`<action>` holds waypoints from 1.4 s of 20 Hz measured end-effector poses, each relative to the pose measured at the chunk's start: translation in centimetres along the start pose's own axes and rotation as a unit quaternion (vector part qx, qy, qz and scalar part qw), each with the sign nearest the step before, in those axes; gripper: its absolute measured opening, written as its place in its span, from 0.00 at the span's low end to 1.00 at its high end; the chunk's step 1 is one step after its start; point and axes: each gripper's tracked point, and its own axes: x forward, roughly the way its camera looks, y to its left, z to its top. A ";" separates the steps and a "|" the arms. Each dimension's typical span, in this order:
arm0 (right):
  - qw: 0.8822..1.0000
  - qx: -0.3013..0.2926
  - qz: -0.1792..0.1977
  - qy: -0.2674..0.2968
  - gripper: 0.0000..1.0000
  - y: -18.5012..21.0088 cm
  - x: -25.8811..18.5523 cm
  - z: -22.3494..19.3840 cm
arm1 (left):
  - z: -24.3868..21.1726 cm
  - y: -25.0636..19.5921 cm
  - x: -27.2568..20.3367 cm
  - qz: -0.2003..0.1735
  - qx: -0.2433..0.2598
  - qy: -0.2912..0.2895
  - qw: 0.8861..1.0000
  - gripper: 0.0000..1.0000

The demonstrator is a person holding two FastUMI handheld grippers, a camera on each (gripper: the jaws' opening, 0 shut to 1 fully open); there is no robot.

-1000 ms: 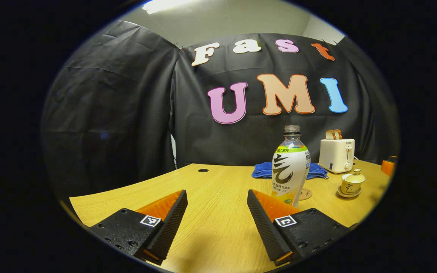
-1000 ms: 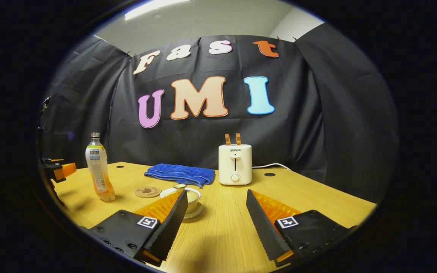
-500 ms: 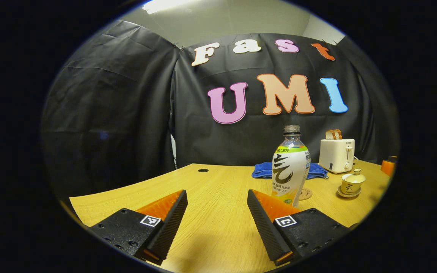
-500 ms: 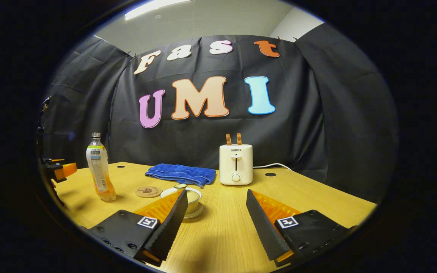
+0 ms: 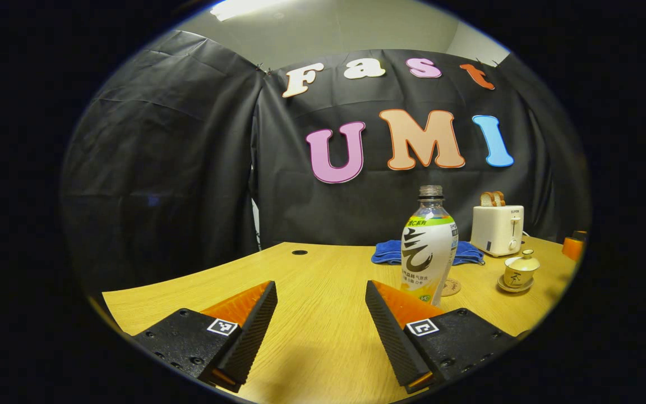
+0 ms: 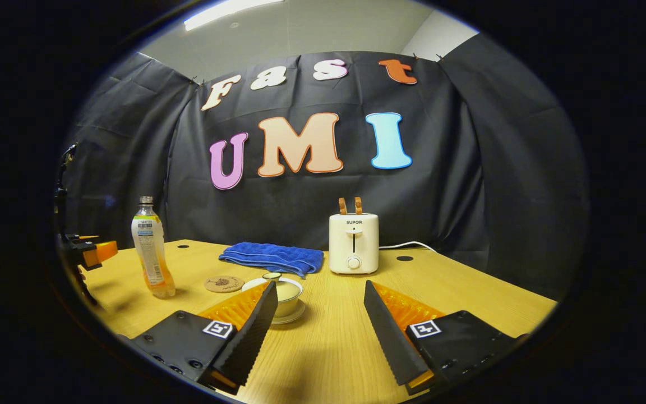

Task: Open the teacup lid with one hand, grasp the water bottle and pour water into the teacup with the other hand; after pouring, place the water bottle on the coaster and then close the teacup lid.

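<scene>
A capless water bottle [image 5: 429,249] with a white and green label stands upright on the wooden table, just beyond my open left gripper [image 5: 321,292] and a little to its right. A round cork coaster [image 5: 451,287] lies behind the bottle. The small lidded teacup [image 5: 520,272] sits on its saucer farther right. In the right gripper view, my right gripper [image 6: 319,292] is open and empty, with the teacup [image 6: 282,290] just past its left finger, lid on. The bottle [image 6: 152,256] and coaster [image 6: 224,284] stand to the left there, near the left gripper [image 6: 90,251].
A folded blue towel [image 6: 271,257] lies at the back of the wooden table [image 6: 457,286]. A white toaster [image 6: 353,243] with two slices of bread stands beside it, its cable trailing right. Two round holes mark the tabletop near the back.
The right gripper view has shifted slightly, so the toaster, cup and bottle sit a little further right in it. The left gripper has barely moved. Both grippers remain open.
</scene>
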 end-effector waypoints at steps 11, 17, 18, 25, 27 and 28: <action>0.995 0.005 0.100 0.008 0.95 5.0 4.0 -0.5 | 0.1 0.0 0.0 -0.002 0.000 0.000 1.000 0.93; 0.994 0.004 0.107 0.015 0.97 6.8 7.1 -0.8 | 0.1 -0.1 0.1 -0.005 0.000 -0.001 1.000 0.93; 0.994 0.004 0.109 0.020 0.97 7.1 7.6 -1.0 | 0.1 -0.2 0.2 -0.005 0.000 0.000 1.000 0.93; 0.993 0.000 0.104 0.050 0.95 7.7 10.1 -1.9 | -0.1 -0.2 0.0 -0.007 0.000 -0.001 1.000 0.93; 0.993 -0.004 0.103 0.064 0.80 7.8 10.7 -2.5 | -0.1 -0.2 0.1 -0.007 0.000 0.000 1.000 0.93; 0.992 -0.006 0.103 0.072 0.76 7.8 10.8 -2.8 | 0.0 -0.2 0.1 -0.007 0.000 -0.001 1.000 0.93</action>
